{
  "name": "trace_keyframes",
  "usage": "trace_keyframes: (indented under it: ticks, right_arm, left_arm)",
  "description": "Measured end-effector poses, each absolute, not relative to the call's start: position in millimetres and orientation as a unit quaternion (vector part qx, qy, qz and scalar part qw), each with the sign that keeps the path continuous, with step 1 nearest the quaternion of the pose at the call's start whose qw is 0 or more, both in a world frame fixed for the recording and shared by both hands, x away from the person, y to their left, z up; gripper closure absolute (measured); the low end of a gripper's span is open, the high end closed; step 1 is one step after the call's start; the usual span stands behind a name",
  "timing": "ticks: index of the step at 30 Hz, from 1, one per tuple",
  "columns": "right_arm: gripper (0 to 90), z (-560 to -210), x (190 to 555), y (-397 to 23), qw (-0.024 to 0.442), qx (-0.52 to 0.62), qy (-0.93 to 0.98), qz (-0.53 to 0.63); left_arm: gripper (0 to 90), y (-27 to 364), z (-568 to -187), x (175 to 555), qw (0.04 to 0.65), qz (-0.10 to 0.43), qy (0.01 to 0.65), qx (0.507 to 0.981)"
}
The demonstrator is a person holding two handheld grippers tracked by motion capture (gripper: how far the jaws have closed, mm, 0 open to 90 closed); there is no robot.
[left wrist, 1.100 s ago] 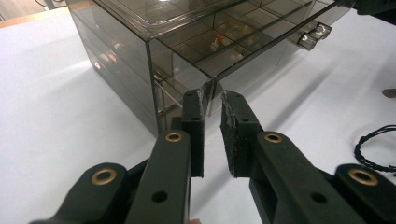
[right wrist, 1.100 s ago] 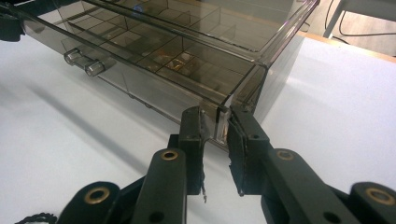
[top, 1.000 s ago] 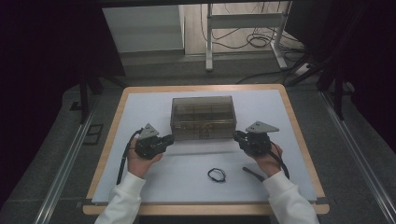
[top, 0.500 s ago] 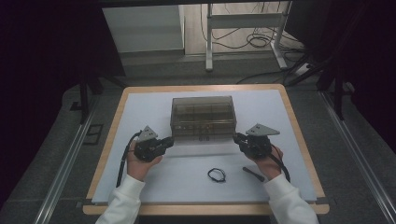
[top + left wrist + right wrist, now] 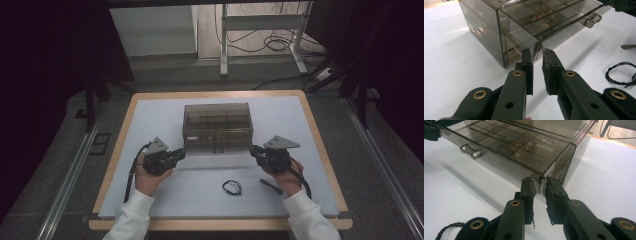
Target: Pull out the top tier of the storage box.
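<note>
A smoky clear drawer box (image 5: 216, 125) stands mid-table on the white mat (image 5: 150, 120). Its top drawer (image 5: 554, 25) is pulled out a little, with a clear handle (image 5: 592, 20) at its front. My left gripper (image 5: 182, 152) is at the drawer's front left corner. In the left gripper view the jaws of the left gripper (image 5: 536, 52) pinch that corner's thin wall. My right gripper (image 5: 252, 150) mirrors it at the front right corner. There the right gripper (image 5: 539, 181) is shut on the drawer (image 5: 524, 147) edge, and the handle (image 5: 470, 151) is farther off.
A black cord loop (image 5: 231, 187) lies on the mat between the person's hands, in front of the box. The loop (image 5: 621, 73) also shows in the left gripper view. A thin dark stick (image 5: 270, 186) lies by the right hand. The mat's wooden border (image 5: 320, 150) frames the table.
</note>
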State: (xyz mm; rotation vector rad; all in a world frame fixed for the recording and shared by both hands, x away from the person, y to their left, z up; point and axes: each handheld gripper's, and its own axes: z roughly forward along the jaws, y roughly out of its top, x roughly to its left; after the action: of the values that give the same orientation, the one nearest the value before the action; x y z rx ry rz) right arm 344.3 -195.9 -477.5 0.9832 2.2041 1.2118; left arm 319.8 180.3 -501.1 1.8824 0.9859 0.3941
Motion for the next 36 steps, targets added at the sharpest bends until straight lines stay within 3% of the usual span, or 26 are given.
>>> trace_keyframes:
  ticks: [36]
  right_arm:
    - [76.8,-481,332,-198,0.220,0.351,0.797,0.439]
  left_arm:
    - [80.0,181,-503,309,0.474,0.157,0.399,0.769]
